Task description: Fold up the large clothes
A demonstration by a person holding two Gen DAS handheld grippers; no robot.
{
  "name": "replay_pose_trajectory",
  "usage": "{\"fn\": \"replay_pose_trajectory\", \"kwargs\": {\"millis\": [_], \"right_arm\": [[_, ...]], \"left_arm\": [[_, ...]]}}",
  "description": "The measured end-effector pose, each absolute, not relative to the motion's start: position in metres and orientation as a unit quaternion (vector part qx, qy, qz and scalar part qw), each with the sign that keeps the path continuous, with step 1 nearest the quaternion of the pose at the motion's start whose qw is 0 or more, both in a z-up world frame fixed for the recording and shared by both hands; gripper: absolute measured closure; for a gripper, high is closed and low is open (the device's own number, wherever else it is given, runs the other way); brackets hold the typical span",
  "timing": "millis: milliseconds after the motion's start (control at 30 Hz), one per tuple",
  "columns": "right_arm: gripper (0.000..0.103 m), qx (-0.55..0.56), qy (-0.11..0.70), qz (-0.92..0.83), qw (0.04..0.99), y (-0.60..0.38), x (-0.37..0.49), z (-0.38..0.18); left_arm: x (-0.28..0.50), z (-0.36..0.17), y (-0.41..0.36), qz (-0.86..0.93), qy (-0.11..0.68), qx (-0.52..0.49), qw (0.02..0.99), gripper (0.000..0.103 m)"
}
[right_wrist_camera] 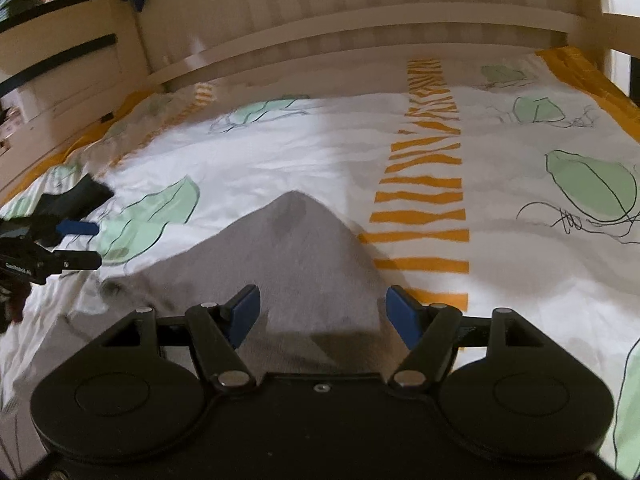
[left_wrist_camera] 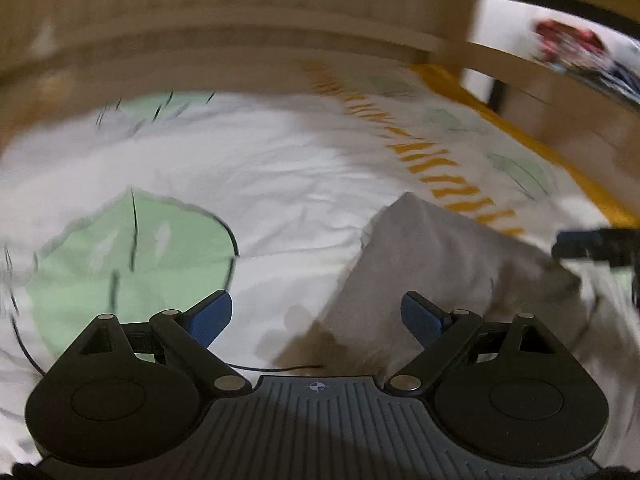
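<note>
Garment (right_wrist_camera: 296,256) grey, on bedspread (right_wrist_camera: 280,152) | ahead of right gripper (right_wrist_camera: 323,316), seemingly untouched

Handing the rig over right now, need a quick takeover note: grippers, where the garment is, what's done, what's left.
Left gripper: open, nothing between the pads.
Right gripper: open, over the cloth, not gripping.
Grey garment: lying on the patterned bedcover, bunched, one corner pointing toward the headboard.
Done: cannot tell of any finished fold.
Left: flatten, grip the edges, fold.

We see a plain grey garment (right_wrist_camera: 296,256) lying rumpled on the bed, one corner pointing away from us.
</note>
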State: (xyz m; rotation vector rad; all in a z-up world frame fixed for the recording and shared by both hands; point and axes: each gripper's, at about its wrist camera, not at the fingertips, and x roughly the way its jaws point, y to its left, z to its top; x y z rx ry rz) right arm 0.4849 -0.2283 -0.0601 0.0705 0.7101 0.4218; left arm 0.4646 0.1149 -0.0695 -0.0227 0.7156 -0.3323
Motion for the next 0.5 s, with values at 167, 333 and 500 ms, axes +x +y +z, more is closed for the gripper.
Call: {"fn": "replay_pose_trajectory", "kwargs": {"millis": [167, 333, 500], "right_arm": [[0.030, 0.035, 0.357, 0.180, 0.916, -0.224, 0.497, -0.072], [0.031, -0.022, 0.404, 0.163, 0.900, -0.230, 0.489, -0.105], [0.031, 0.015, 0.406, 0.165, 0.899, -0.250, 0.486, -0.101]], "left_arm": [[0.467, -0.099, 0.085, -0.138, 0.383, 0.049, 0.912, 0.011], [0.455, -0.119, 0.105, -0.128, 0.396, 0.006, 0.909, 0.009], [0.458, -0.097, 0.108, -0.135, 0.397, 0.007, 0.908, 0.010]]}}
